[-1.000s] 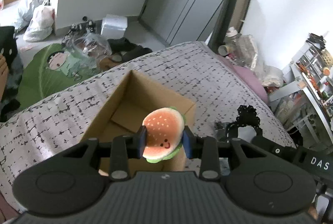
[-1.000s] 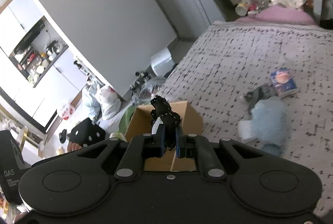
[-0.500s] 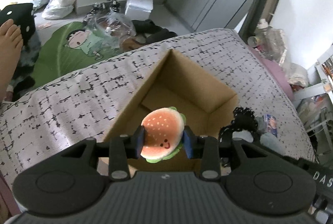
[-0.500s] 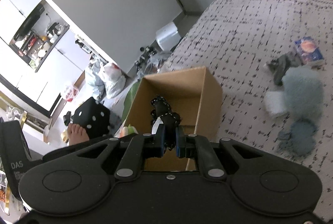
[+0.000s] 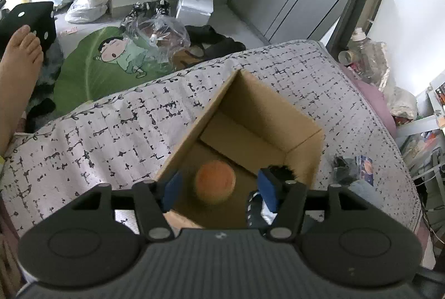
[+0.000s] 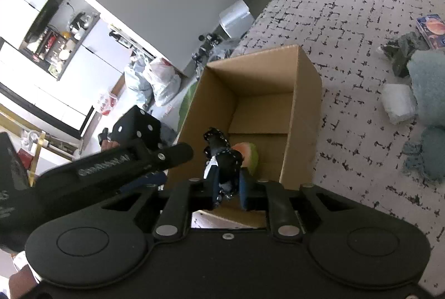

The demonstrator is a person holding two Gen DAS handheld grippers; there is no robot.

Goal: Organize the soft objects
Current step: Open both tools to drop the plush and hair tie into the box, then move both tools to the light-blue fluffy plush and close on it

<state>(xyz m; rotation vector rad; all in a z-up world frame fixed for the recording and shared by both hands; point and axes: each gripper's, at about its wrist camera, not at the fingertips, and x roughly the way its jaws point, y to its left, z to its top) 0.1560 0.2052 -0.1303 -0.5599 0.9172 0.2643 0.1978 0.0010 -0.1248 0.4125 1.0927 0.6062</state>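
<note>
Bedspread (image 5: 116,132) scene, drop-off step: left gripper (image 5: 219,187) jaws just opened, burger plush (image 5: 215,182) falling into cardboard box (image 5: 267,115); right gripper (image 6: 228,185) loosening on black scrunchie (image 6: 222,157), release it next

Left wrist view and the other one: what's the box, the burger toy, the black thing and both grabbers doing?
cardboard box: upright on the bed, top open.
burger toy: loose, blurred, inside the box.
left gripper: open, jaws just opened, pads clear of the burger toy.
black soft thing: between the right gripper's pads, over the box.
right gripper: jaws just started opening; can't tell if it is pinching.
</note>
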